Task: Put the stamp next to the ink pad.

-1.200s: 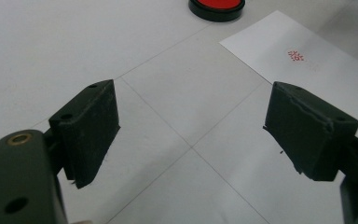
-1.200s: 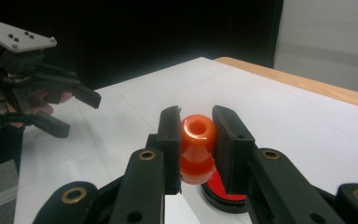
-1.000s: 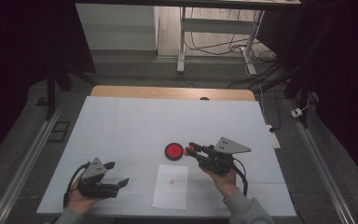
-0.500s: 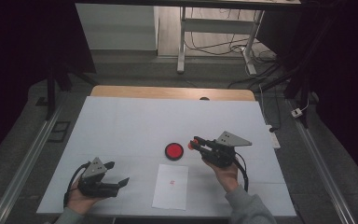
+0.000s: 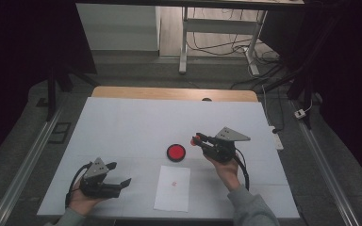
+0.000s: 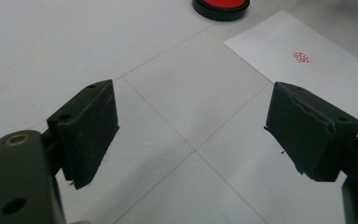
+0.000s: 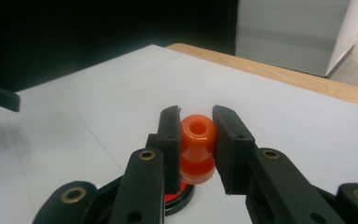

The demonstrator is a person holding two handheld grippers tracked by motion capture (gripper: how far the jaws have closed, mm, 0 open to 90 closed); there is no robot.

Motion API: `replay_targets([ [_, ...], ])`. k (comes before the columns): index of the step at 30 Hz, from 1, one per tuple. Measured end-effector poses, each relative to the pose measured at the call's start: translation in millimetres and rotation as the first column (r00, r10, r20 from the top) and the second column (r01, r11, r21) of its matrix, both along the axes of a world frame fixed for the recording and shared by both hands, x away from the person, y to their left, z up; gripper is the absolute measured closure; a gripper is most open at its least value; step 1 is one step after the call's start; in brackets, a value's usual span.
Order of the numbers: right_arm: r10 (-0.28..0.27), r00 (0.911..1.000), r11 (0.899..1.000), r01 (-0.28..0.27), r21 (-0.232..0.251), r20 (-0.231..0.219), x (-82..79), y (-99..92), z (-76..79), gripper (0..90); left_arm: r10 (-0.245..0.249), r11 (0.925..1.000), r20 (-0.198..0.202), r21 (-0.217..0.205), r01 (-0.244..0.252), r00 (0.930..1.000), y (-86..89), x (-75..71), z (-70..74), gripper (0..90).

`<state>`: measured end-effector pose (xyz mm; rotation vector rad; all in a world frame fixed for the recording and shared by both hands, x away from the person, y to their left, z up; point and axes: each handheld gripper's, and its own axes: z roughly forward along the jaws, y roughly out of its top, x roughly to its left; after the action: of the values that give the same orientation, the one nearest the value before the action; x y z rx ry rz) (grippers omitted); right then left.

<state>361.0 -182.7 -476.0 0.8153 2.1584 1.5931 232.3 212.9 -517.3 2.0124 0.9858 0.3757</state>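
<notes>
Tabletop (image 5: 122, 127) carries everything within easy reach of both hands. Paper (image 5: 172, 188) lies flat at the near edge, a small red print on it, so it looks like the sheet for stamping. Ink pad (image 5: 176, 152) sits open just beyond the paper, probably to keep inking close. Right gripper (image 5: 199, 139) is clamped on the orange stamp (image 7: 196, 147), held just beside the pad. Left gripper (image 5: 120, 174) rests near the paper, jaws wide apart and empty.
</notes>
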Motion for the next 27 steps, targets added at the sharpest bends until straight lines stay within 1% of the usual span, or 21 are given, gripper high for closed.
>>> replay_targets([
  [3,-0.013,0.9999,1.0,0.013,-0.009,-0.007,4.4,1.3,-3.7,72.6,-0.001,1.0,0.006,-0.002,0.001,1.0,-0.2,-0.1,0.7,16.7],
  [8,-0.027,0.9995,0.999,0.026,-0.041,-0.014,13.0,4.5,-11.4,72.5,-0.003,1.0,0.003,0.001,0.003,1.0,-1.3,-0.4,0.6,16.7],
  [9,-0.029,0.9994,0.999,0.029,-0.038,-0.018,14.8,5.3,-13.1,72.5,-0.004,1.0,0.003,0.001,0.004,1.0,-1.4,-0.4,0.6,16.7],
  [14,-0.042,0.9984,0.998,0.04,-0.054,-0.037,23.2,9.4,-21.1,72.5,-0.008,1.0,-0.004,0.003,0.008,1.0,-2.0,1.3,-0.1,16.7],
  [19,-0.059,0.9973,0.994,0.055,-0.091,-0.043,27.7,11.6,-27.8,72.5,-0.018,0.9998,0.002,-0.007,0.018,0.9998,-3.5,1.3,2.2,16.6],
  [25,-0.071,0.9948,0.991,0.062,-0.117,-0.074,32.3,13.5,-36.1,72.4,-0.023,0.9997,0.004,-0.006,0.023,0.9997,-5.0,2.3,2.4,16.5],
  [27,-0.068,0.9941,0.99,0.057,-0.128,-0.084,34.0,14.8,-39.9,72.4,-0.024,0.9997,0.006,-0.005,0.024,0.9997,-5.6,2.2,2.8,16.5],
])
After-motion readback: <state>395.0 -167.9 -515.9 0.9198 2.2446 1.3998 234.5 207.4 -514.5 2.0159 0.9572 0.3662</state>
